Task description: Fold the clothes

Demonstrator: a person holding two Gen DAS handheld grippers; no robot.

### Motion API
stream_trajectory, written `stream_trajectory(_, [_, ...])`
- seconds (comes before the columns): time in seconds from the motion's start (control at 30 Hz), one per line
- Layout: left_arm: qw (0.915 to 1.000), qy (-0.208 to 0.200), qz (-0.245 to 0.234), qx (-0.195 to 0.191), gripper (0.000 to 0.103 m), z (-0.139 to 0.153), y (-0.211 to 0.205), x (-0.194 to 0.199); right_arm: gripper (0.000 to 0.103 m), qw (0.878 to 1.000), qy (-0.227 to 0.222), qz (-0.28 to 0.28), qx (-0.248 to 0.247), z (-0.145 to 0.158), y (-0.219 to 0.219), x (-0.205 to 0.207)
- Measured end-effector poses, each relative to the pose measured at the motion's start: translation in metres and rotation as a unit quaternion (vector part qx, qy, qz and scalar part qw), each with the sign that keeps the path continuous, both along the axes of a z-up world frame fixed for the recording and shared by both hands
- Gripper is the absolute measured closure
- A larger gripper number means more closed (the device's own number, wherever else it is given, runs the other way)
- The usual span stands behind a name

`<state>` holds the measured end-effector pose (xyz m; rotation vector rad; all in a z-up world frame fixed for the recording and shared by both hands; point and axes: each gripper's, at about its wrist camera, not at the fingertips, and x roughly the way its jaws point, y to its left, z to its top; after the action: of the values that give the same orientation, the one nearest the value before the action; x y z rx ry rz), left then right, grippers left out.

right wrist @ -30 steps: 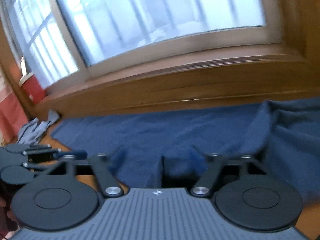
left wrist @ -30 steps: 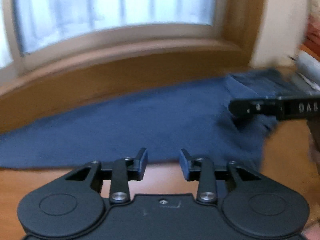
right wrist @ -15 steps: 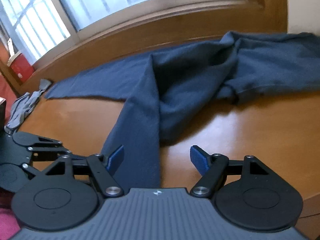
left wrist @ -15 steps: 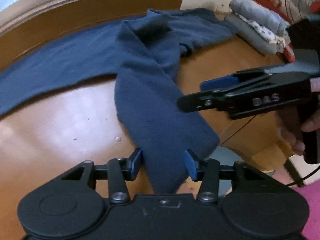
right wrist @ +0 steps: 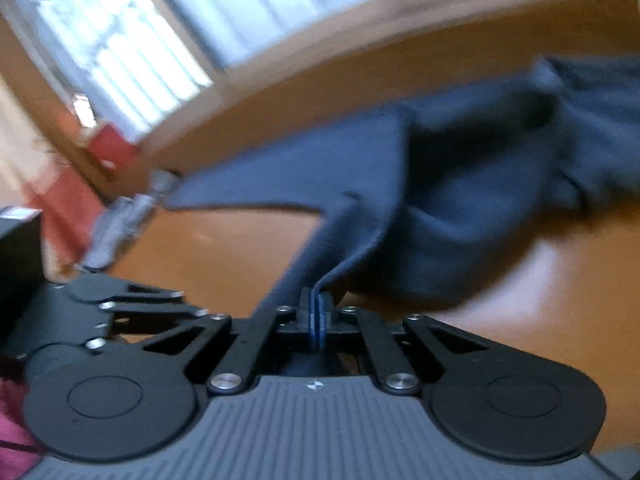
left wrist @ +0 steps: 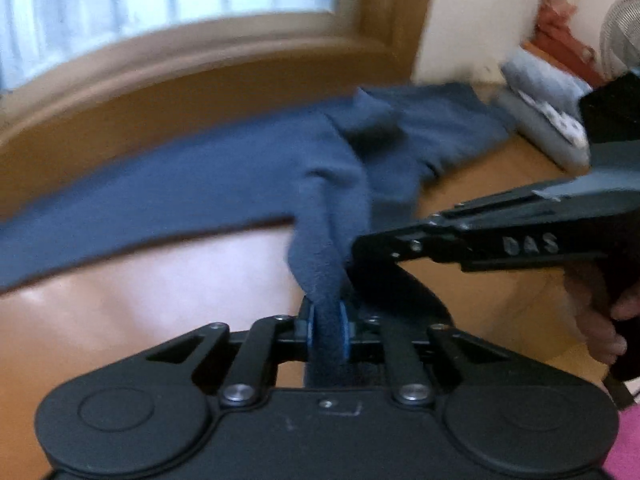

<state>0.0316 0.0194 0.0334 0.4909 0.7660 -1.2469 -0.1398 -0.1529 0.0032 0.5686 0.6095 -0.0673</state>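
Navy cloth, a long garment (left wrist: pixel 224 184) strewn over the wooden tabletop (left wrist: pixel 140 292) ahead of both tongs, ran back to them in a narrow strip; the left tongs (left wrist: pixel 326 330) had just been closing and were clamped on a thick bunch of that strip, while the right tongs (right wrist: pixel 317 322), just beside them, had just snapped nearly together on a thin edge of the same cloth. To do this step well, I judged, both grips had to stay firm and level while the tongs drew apart, spreading the bunched end flat. A hurried pull risked slipping the thin edge out of the right pair.
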Motion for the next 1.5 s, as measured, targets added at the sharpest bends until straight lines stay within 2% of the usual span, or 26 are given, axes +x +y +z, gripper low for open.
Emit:
stream_trajectory(0.07, [0.9997,-0.015,0.016,-0.007,0.091,0.007,0.004,0.022,0.102,1.000,-0.016,0.009,-0.020,0.009,0.009,0.020])
stream_trajectory(0.23, [0.9951,-0.081,0.054,-0.016,0.090,0.018,-0.002,0.088,0.102,0.996,-0.043,0.021,-0.071,0.021,0.033,0.090])
stream_trajectory(0.3, [0.9912,-0.105,0.079,-0.011,0.077,0.018,-0.011,0.119,0.101,0.994,-0.040,0.019,-0.101,0.022,0.040,0.125])
stream_trajectory(0.37, [0.9892,-0.102,0.106,-0.007,0.058,0.019,-0.016,0.145,0.096,0.993,-0.010,0.007,-0.115,0.016,0.040,0.165])
stream_trajectory(0.43, [0.9909,-0.078,0.110,0.003,0.056,0.018,-0.015,0.163,0.073,0.992,0.038,-0.025,-0.116,0.008,0.034,0.196])
stream_trajectory(0.5, [0.9927,-0.068,0.100,0.004,0.048,0.015,-0.007,0.167,0.058,0.988,0.077,-0.061,-0.117,0.004,0.031,0.211])
stream_trajectory(0.53, [0.9939,-0.065,0.089,0.009,0.042,0.011,-0.003,0.165,0.053,0.987,0.083,-0.072,-0.118,0.006,0.031,0.211])
stream_trajectory(0.6, [0.9957,-0.065,0.061,0.025,0.041,0.002,0.006,0.158,0.046,0.984,0.093,-0.093,-0.122,0.009,0.033,0.207])
stream_trajectory(0.77, [0.9959,-0.061,0.013,0.066,0.041,-0.018,0.021,0.124,0.041,0.979,0.100,-0.122,-0.128,0.023,0.047,0.170])
stream_trajectory(0.93, [0.9930,-0.051,-0.034,0.100,0.041,-0.033,0.034,0.093,0.041,0.978,0.140,-0.116,-0.099,0.006,0.064,0.135])
stream_trajectory(1.0, [0.9909,-0.053,-0.022,0.122,0.041,-0.040,0.029,0.086,0.041,0.980,0.147,-0.103,-0.085,-0.004,0.070,0.123])
stream_trajectory(1.17, [0.9898,-0.050,-0.013,0.133,0.040,-0.044,0.028,0.080,0.041,0.983,0.155,-0.074,-0.061,-0.024,0.080,0.123])
stream_trajectory(1.47, [0.9927,-0.025,0.005,0.117,0.037,-0.047,0.028,0.087,0.041,0.984,0.131,-0.044,-0.114,-0.029,0.096,0.137])
stream_trajectory(1.5, [0.9933,-0.023,0.005,0.113,0.038,-0.046,0.028,0.087,0.048,0.984,0.126,-0.042,-0.119,-0.029,0.097,0.137])
